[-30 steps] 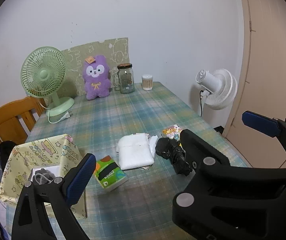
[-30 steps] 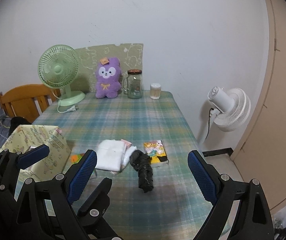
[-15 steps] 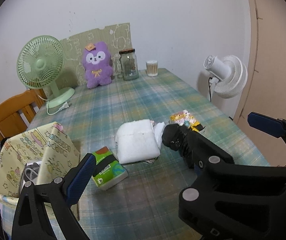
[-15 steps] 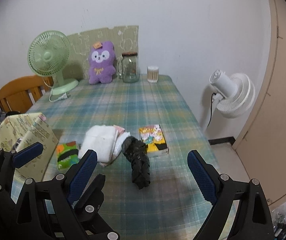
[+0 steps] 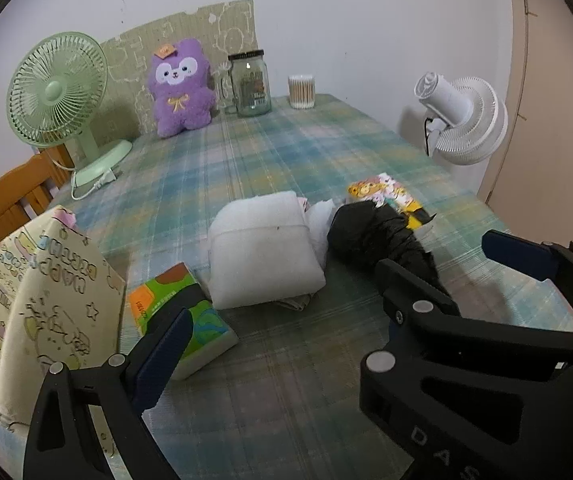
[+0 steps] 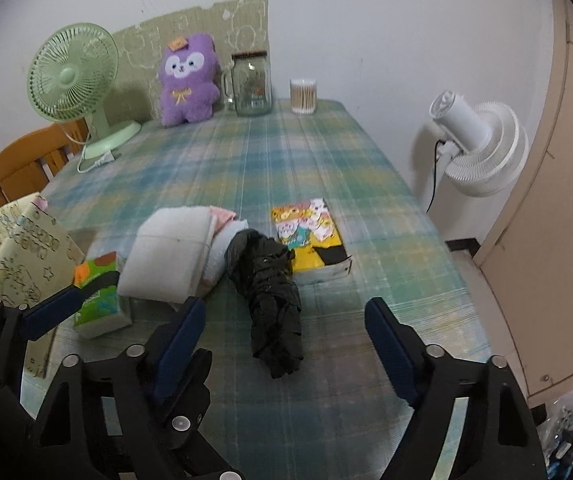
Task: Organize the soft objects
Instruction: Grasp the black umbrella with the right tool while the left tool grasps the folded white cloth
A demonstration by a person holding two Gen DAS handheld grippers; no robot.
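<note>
A folded white cloth [image 5: 262,248] [image 6: 166,256] lies mid-table beside a rolled black cloth [image 5: 378,236] [image 6: 270,300]. A green-orange tissue pack [image 5: 182,316] [image 6: 98,292] lies left of them, and a purple plush [image 5: 180,86] [image 6: 188,80] sits at the back. A patterned fabric bin [image 5: 38,304] [image 6: 10,248] stands at the left edge. My left gripper [image 5: 278,324] is open and empty above the near table. My right gripper [image 6: 286,336] is open and empty, just short of the black cloth; it also shows in the left wrist view [image 5: 446,264].
A colourful booklet [image 6: 310,236] lies right of the black cloth. A green desk fan [image 6: 74,80], glass jar [image 6: 252,86] and cotton-swab tub [image 6: 303,90] stand at the back. A white fan [image 6: 478,148] stands off the right table edge. A wooden chair [image 6: 22,164] is at the left.
Both grippers have moved forward and lower towards the cloths, which now look larger and nearer. Both stay open and empty.
</note>
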